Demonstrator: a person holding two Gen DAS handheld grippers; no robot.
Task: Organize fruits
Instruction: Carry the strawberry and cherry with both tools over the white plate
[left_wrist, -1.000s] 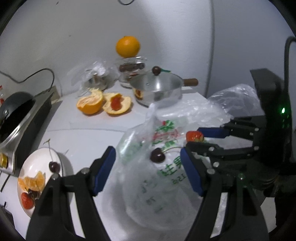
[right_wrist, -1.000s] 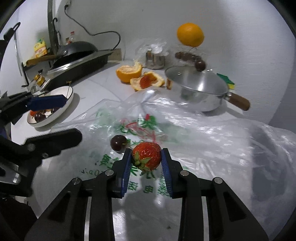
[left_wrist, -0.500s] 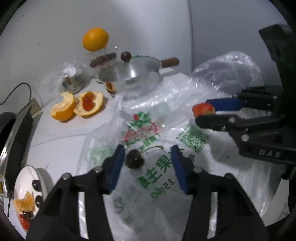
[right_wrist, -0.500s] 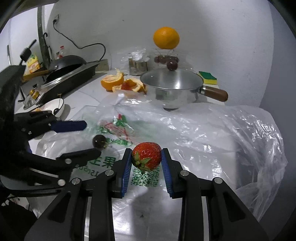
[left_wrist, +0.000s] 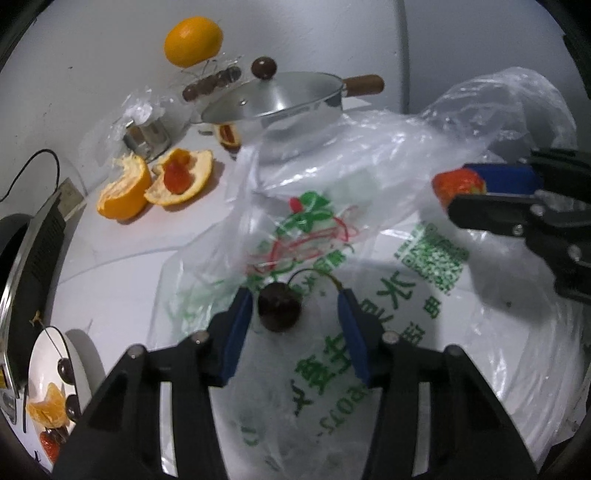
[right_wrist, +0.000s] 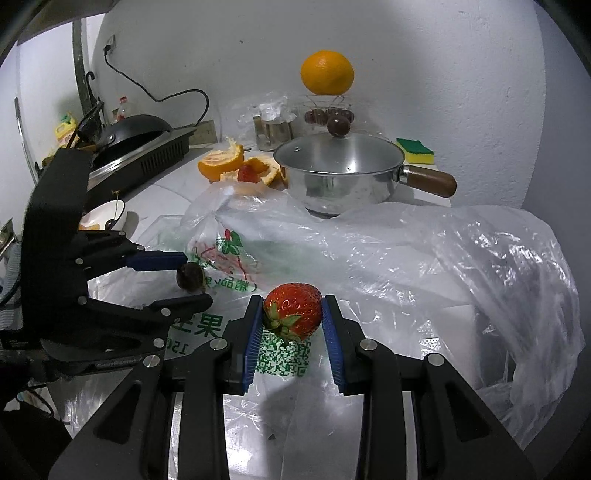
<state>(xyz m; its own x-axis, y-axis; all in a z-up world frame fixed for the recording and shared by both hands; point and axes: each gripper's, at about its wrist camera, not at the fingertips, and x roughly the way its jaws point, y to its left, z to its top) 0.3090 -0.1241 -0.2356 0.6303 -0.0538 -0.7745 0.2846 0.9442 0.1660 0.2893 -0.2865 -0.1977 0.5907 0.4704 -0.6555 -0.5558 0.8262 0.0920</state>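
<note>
A white counter (right_wrist: 155, 199) is carrying everything. A clear plastic bag (right_wrist: 369, 251) with green print is sprawling over its near part toward the right edge. Behind the bag, a steel pot (right_wrist: 336, 173) with a lid and wooden handle is sitting near the back edge, with a green-and-yellow sponge (right_wrist: 413, 150) lying beside it. Orange peel halves (left_wrist: 155, 182) are lying mid-counter. A white bowl (right_wrist: 105, 218) and a black cooktop (right_wrist: 136, 158) are sitting along the left edge.

Red strawberry (right_wrist: 293, 309), dark cherry (left_wrist: 279, 308), green-printed clear bag (left_wrist: 369, 258), orange orange (right_wrist: 327, 72)
</note>
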